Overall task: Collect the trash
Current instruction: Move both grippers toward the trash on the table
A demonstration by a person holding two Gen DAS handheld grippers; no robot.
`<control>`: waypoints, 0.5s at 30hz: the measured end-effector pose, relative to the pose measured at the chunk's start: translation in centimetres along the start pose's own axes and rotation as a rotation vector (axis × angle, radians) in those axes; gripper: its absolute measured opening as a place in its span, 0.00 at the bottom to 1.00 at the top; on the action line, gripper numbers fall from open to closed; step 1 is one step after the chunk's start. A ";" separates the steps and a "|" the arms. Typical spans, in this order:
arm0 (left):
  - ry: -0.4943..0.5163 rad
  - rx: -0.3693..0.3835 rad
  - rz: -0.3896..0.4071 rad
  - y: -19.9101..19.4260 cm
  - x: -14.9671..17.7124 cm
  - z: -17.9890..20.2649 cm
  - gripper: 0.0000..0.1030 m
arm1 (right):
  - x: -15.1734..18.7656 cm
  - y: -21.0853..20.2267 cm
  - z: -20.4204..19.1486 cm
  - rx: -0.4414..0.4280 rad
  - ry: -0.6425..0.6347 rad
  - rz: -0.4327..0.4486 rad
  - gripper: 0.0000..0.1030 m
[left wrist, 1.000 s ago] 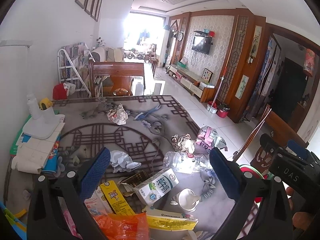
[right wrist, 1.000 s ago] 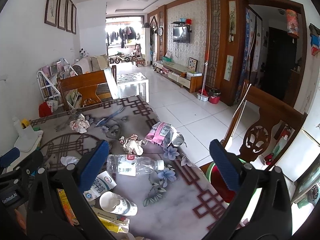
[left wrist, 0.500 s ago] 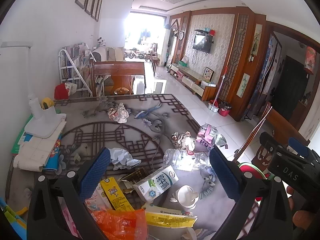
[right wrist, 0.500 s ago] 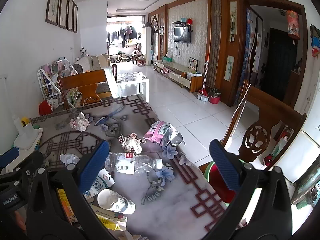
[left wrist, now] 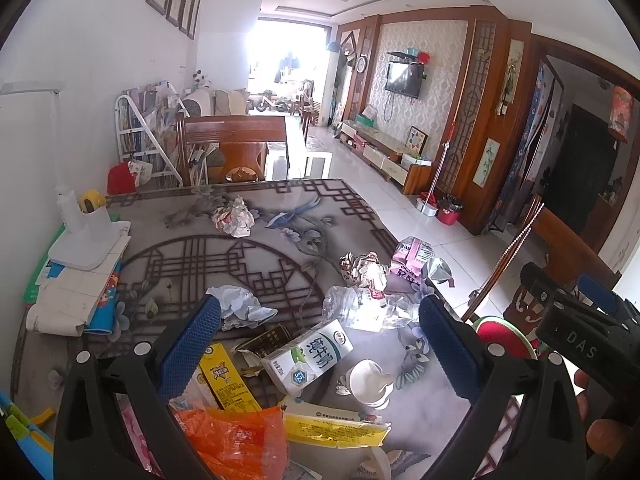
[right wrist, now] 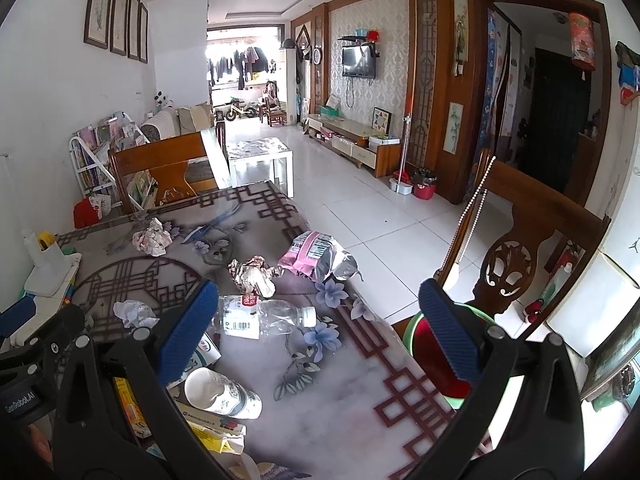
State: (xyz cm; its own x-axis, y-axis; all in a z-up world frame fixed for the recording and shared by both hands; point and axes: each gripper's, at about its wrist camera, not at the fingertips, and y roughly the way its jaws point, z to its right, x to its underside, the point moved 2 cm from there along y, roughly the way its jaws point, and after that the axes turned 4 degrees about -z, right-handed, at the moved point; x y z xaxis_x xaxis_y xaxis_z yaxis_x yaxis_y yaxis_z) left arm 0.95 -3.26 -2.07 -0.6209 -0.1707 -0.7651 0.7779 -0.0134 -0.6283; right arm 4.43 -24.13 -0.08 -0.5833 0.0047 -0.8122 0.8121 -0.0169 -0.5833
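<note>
Trash lies on the patterned table (left wrist: 240, 256): a milk carton (left wrist: 308, 354), a clear plastic bottle (left wrist: 368, 306) that also shows in the right wrist view (right wrist: 260, 318), a paper cup (left wrist: 370, 380) (right wrist: 220, 394), crumpled foil (right wrist: 254, 274), a pink snack bag (right wrist: 320, 256), crumpled paper balls (left wrist: 234, 220) (left wrist: 240, 306), yellow packets (left wrist: 224, 376) and an orange bag (left wrist: 236, 436). My left gripper (left wrist: 316, 354) is open above the carton. My right gripper (right wrist: 316, 328) is open and empty over the table's right edge, near the bottle. A red and green bin (right wrist: 440, 344) stands beside the table.
A white lamp base (left wrist: 80, 236) sits on stacked books and papers (left wrist: 76, 292) at the table's left. Wooden chairs stand at the far end (left wrist: 228, 148) and at the right (right wrist: 520, 248). White tiled floor (right wrist: 360, 208) stretches beyond.
Both grippers have drawn back a little from the table; the trash sits slightly farther in view. Nothing was gripped or moved.
</note>
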 end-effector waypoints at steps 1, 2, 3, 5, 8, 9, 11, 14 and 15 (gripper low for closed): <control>0.001 0.001 -0.001 0.0 0.0 0.1 0.92 | 0.0 0.0 0.1 0.001 0.002 0.000 0.96; 0.003 0.002 -0.001 0.1 0.0 0.2 0.92 | 0.0 0.0 0.2 0.003 0.003 0.000 0.96; 0.005 0.003 -0.001 0.1 0.1 0.4 0.92 | 0.0 0.0 0.2 0.005 0.005 0.000 0.96; 0.010 0.005 -0.002 0.1 0.1 0.5 0.92 | -0.1 -0.1 0.3 0.007 0.008 0.000 0.96; 0.010 0.007 -0.005 0.3 0.0 0.6 0.92 | -0.1 0.0 0.4 0.011 0.008 0.000 0.96; 0.010 0.007 -0.007 0.3 0.0 0.6 0.92 | -0.2 0.0 0.3 0.013 0.007 -0.001 0.96; 0.010 0.007 -0.005 0.3 0.1 0.6 0.92 | -0.2 0.1 0.4 0.013 0.008 -0.001 0.96; 0.010 0.007 -0.005 0.3 0.0 0.6 0.92 | -0.1 0.1 0.4 0.013 0.007 -0.001 0.96; 0.010 0.007 -0.005 0.3 0.0 0.6 0.92 | -0.1 0.1 0.3 0.013 0.007 -0.002 0.96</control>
State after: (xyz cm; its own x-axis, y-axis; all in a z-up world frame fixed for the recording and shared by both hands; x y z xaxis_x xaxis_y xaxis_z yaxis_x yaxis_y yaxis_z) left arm 1.24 -3.84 -2.23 -0.6256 -0.1604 -0.7634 0.7755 -0.0212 -0.6310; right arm 4.60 -24.47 -0.04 -0.5847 0.0116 -0.8112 0.8107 -0.0296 -0.5847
